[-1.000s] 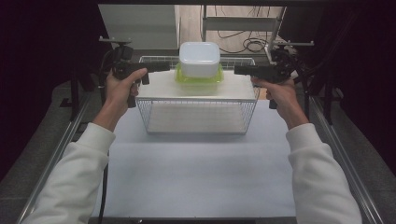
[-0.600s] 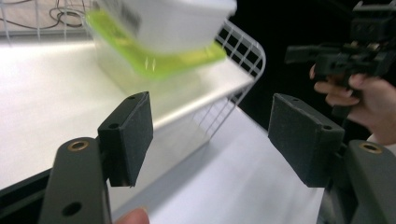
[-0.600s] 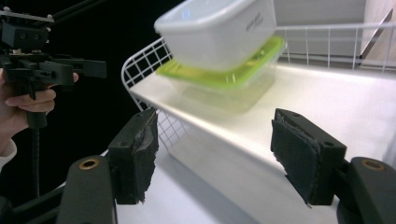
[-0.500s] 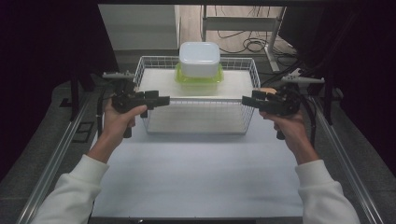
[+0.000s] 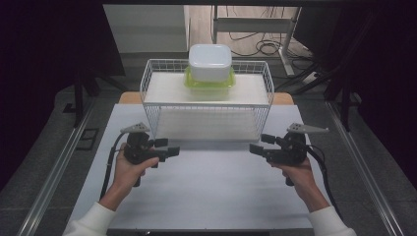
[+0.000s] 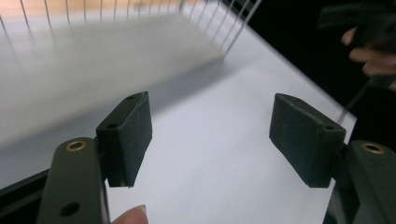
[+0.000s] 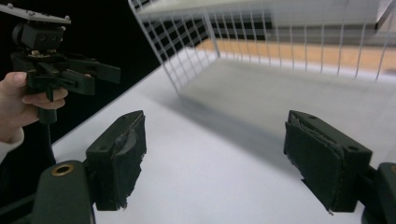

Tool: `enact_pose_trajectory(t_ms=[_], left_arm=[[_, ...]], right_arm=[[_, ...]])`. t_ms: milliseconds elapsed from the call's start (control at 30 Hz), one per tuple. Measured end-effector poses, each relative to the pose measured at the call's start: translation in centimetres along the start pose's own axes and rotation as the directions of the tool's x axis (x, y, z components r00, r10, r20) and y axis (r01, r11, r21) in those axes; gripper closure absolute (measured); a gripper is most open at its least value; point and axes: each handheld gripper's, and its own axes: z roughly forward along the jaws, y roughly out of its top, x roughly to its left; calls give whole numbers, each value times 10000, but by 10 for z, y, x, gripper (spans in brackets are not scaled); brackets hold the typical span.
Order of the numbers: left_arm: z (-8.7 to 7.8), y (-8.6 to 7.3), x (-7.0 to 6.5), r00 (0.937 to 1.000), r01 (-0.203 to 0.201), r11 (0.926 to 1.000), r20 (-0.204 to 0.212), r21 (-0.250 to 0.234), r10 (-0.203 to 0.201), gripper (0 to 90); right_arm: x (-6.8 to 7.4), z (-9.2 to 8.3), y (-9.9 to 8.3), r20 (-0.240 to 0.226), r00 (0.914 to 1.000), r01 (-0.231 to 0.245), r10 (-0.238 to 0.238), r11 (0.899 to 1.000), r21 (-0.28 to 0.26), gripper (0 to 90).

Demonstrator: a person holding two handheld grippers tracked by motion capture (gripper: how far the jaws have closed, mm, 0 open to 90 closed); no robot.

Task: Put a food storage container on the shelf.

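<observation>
A white wire basket (image 5: 206, 117) stands at the back of the white table mat (image 5: 206, 196). A white board (image 5: 162, 88) lies across its top. On the board a white tub (image 5: 210, 61) sits on a green-rimmed container (image 5: 209, 83). My left gripper (image 5: 169, 150) (image 6: 210, 135) is low, in front of the basket's left corner, open and empty. My right gripper (image 5: 255, 147) (image 7: 215, 154) faces it from the basket's right corner. Its jaws have just been opening, with nothing between them. The right gripper view also takes in the left gripper (image 7: 107, 74).
Metal rails (image 5: 54, 172) run along both sides of the table. Cables and a desk frame (image 5: 255, 24) lie on the floor beyond the basket. The basket's wire wall (image 7: 187, 46) stands close ahead of both grippers, and open mat lies between the two hands.
Both grippers left the ends of the white board, dropped, and came toward the person, now in front of the basket. The board with the containers stays on the basket.
</observation>
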Motion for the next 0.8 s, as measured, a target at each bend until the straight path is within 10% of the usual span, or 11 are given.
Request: enact_pose_trajectory(t_ms=[300,800], left_arm=[[13,-33,7,9985,212,9965,-517,805,-170,288],[12,-34,12,9963,223,9975,-838,672,-166,283]], right_arm=[[-7,8,-48,415,9988,-316,271,9933,1115,202],[-11,5,-54,755,9971,-204,122,9939,1085,172]])
